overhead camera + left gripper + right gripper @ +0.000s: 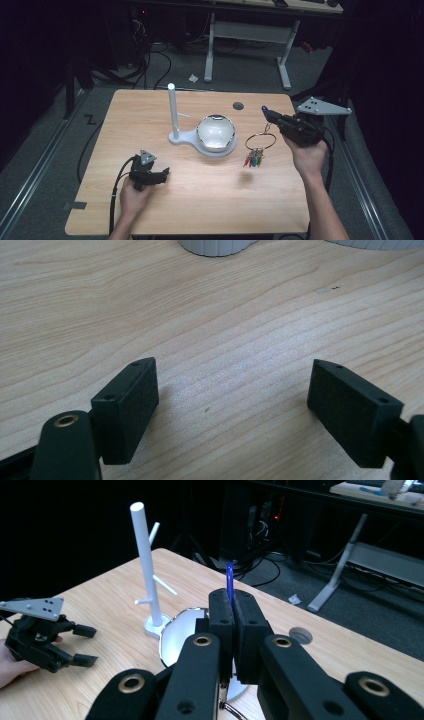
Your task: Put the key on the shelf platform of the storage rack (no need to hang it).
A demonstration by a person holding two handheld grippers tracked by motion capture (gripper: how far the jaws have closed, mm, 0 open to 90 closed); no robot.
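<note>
My right gripper (268, 115) is raised over the table's right side, shut on a thin blue tab (264, 108). A metal key ring (260, 141) hangs below it with several small coloured tags (254, 160). In the right gripper view the blue tab (230, 577) sticks up between the closed jaws (233, 597). A white stand (172, 110) with a tall post and short side pegs rises at mid-table, left of a shiny dome (216, 131) on the same white base. My left gripper (164, 174) rests on the table at front left, open and holding nothing (232, 385).
The wooden table (200, 200) has a round cable hole (238, 105) near its back edge. A white desk frame (247, 35) and cables lie on the floor beyond. The white base's edge (215, 246) lies ahead of the left jaws.
</note>
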